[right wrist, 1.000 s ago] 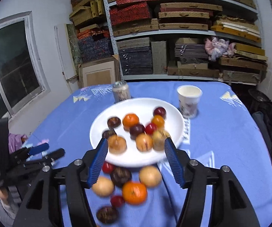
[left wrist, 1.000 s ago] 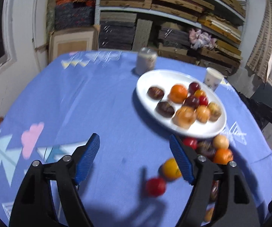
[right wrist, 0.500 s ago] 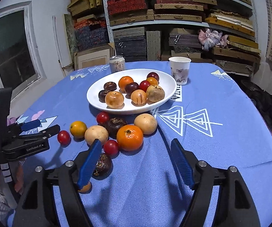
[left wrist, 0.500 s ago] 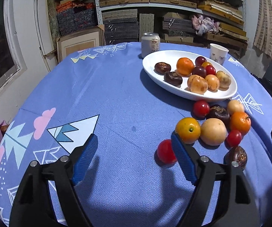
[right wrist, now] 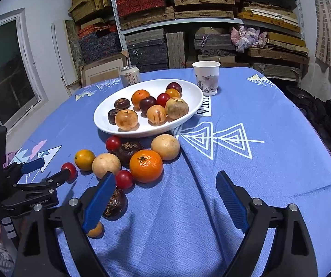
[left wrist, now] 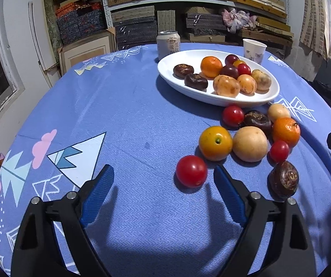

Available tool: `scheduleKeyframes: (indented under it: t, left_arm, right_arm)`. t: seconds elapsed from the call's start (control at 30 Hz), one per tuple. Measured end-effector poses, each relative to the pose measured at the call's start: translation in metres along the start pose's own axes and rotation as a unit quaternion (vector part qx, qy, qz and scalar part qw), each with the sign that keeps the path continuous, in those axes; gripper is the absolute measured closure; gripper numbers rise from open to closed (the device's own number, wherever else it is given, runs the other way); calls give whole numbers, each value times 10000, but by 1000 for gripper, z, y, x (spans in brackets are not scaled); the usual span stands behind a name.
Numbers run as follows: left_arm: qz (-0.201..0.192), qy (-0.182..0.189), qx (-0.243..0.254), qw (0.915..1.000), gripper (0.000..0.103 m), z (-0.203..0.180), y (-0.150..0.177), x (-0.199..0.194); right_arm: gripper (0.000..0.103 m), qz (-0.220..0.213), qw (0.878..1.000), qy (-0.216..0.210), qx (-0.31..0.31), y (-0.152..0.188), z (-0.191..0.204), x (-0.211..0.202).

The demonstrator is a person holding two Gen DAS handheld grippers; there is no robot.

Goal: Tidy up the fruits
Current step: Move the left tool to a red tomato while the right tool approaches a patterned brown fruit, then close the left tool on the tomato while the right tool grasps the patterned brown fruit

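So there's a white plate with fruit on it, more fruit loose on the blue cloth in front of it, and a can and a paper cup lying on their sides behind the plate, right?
Not quite. The can and the paper cup stand upright behind the white plate, not on their sides; the right wrist view shows it. The rest holds: fruit on the plate, more loose on the blue cloth in front.

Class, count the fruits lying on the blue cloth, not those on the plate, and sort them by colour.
Red fruits: 3
Orange fruits: 3 (one partly hidden)
Pale tan fruits: 2
Dark brown fruits: 2
Total: 10
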State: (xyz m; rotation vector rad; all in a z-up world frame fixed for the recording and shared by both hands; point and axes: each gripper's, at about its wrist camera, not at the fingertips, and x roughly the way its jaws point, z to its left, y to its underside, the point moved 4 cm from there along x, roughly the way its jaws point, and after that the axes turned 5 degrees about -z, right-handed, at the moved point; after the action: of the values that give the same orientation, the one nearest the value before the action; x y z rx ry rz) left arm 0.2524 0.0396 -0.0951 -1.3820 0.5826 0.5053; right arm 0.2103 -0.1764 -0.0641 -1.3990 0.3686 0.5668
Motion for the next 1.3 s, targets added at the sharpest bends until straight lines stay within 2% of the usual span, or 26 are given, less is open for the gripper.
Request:
scheduleKeyframes:
  t: [0.13, 0.27, 0.47, 0.7, 0.87, 1.3]
  left_arm:
    - [2, 165, -145, 9998, 19, 2, 0, 2]
    - [57, 336, -107, 9994, 35, -2, 0, 3]
    - [66, 539, -92, 9985, 42, -6, -1, 6]
    - [220, 849, 13, 9961, 67, -16, 0, 12]
    - [234, 897, -29, 9957, 72, -16, 1, 13]
    - [247, 758, -13, 9968, 73, -12, 3, 12]
  right_arm:
    - [13, 30, 10000, -26, 5, 1, 0, 1]
    - [13, 89, 10000, -23, 38, 2, -1, 3]
    - [13, 120, 9999, -41, 55, 2, -1, 4]
    - [13, 153, 9999, -49, 58, 3, -1, 4]
    - [13, 199, 9998, -55, 46, 5, 0, 5]
    - [13, 225, 9995, -161, -135, 9, 8, 8]
